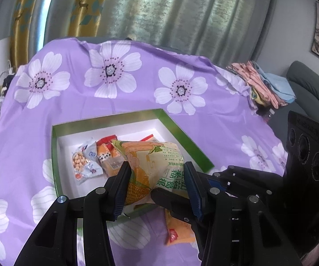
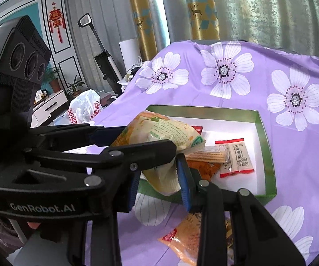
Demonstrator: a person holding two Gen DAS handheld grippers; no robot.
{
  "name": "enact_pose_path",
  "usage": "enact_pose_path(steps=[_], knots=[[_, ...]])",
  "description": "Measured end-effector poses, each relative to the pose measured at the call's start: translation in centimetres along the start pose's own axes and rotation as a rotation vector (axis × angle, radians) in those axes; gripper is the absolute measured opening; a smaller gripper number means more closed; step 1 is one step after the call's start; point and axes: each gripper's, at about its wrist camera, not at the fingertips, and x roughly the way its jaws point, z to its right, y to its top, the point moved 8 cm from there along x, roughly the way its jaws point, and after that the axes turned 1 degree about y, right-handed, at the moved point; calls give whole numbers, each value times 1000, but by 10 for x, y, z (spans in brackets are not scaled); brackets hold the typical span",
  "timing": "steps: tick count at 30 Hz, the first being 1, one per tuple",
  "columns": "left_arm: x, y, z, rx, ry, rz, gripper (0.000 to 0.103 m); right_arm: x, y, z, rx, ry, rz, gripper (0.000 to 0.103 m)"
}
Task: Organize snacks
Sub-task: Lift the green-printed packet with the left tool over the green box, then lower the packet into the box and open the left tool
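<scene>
A big yellow-green corn snack bag [image 1: 155,161] [image 2: 168,130] hangs over the near edge of the green box [image 1: 181,133] [image 2: 266,137]. My left gripper [image 1: 157,170] is shut on the bag's lower part, and in the right wrist view it reaches in from the left. My right gripper [image 2: 159,179] is shut on the same bag's bottom end, pads pressing its sides; in the left wrist view it comes in from the right. Inside the box lie a peanut packet [image 1: 81,161], orange packets [image 1: 108,153] and a red-and-white packet [image 2: 237,157]. An orange packet [image 1: 179,230] [image 2: 181,237] lies on the cloth below the grippers.
The purple flowered cloth [image 1: 106,102] [image 2: 292,168] covers the table. Folded clothes [image 1: 263,84] are stacked at its far right corner beside a grey sofa [image 1: 310,88]. A white plastic bag [image 2: 84,108] and an upright vacuum [image 2: 104,66] stand off the table's left side.
</scene>
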Motion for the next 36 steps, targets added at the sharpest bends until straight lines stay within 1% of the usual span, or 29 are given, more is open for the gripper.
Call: enact_pose_path(steps=[5, 9, 12, 18, 22, 36], knots=[[7, 16, -10, -11, -6, -1, 48, 11, 18, 6, 3, 12, -1, 33], [19, 17, -26, -62, -15, -26, 48, 25, 27, 11, 12, 24, -23, 33], [29, 9, -34, -87, -9, -50, 48, 37, 24, 12, 9, 26, -58, 33], [48, -9, -44, -115, -4, -103, 48, 59, 3, 16, 25, 32, -130, 33], [55, -17, -47, -127, -5, -125, 48, 69, -6, 19, 36, 31, -159, 33], [63, -24, -51, -131, 8, -155, 48, 78, -15, 22, 50, 30, -200, 35]])
